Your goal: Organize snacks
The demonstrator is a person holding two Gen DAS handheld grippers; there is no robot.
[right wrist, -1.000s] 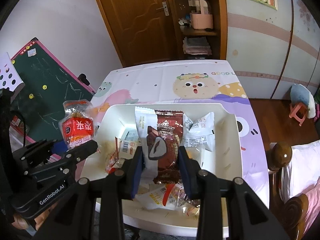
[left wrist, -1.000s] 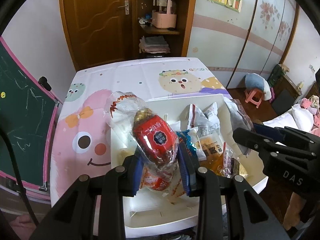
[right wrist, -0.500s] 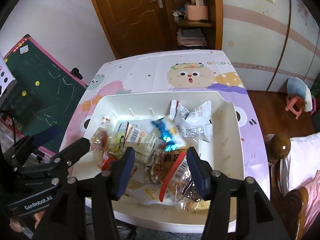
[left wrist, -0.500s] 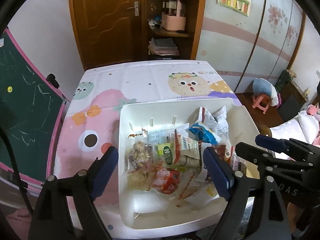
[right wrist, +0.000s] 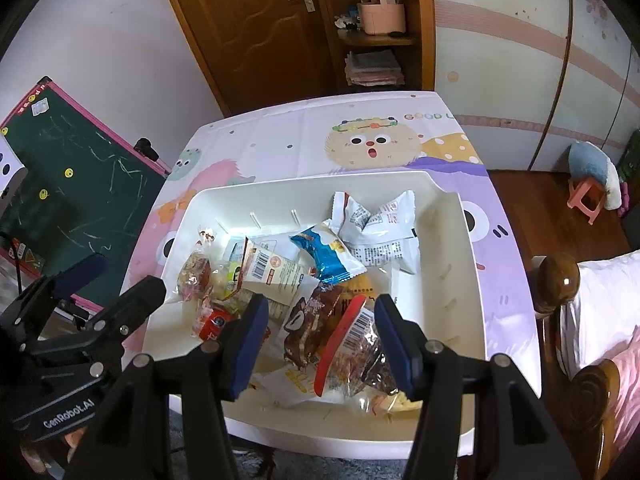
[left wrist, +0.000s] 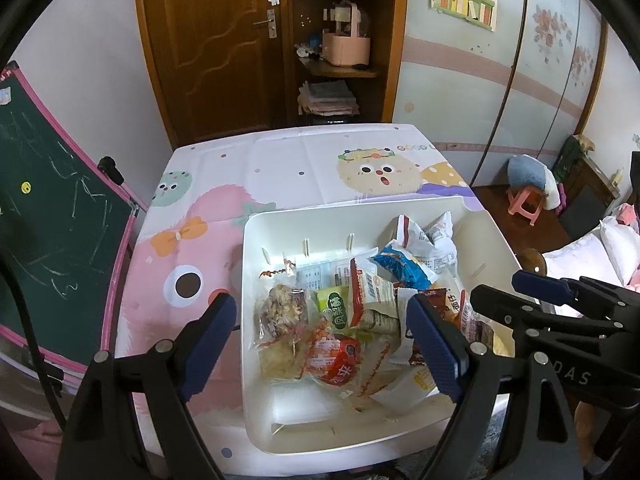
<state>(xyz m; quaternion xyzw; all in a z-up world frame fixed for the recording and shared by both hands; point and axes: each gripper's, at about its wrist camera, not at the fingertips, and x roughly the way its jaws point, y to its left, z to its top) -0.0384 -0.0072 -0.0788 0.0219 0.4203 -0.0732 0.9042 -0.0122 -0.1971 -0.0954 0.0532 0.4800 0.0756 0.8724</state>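
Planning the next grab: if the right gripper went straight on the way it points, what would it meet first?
Probably the brown chocolate packet in the white bin, beside the red-edged clear bag. The right gripper is open; depth is unclear.

Both wrist views overlook one snack bin [left wrist: 256, 420], close.

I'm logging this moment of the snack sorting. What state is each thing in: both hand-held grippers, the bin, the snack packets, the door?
Left hand-held gripper: open, holding nothing; jaws just opened.
Right hand-held gripper: open, holding nothing; jaws just opened.
White bin: open-topped, upright on the table, part filled.
Snack packets: sealed, heaped loosely inside the bin.
Brown door: shut.
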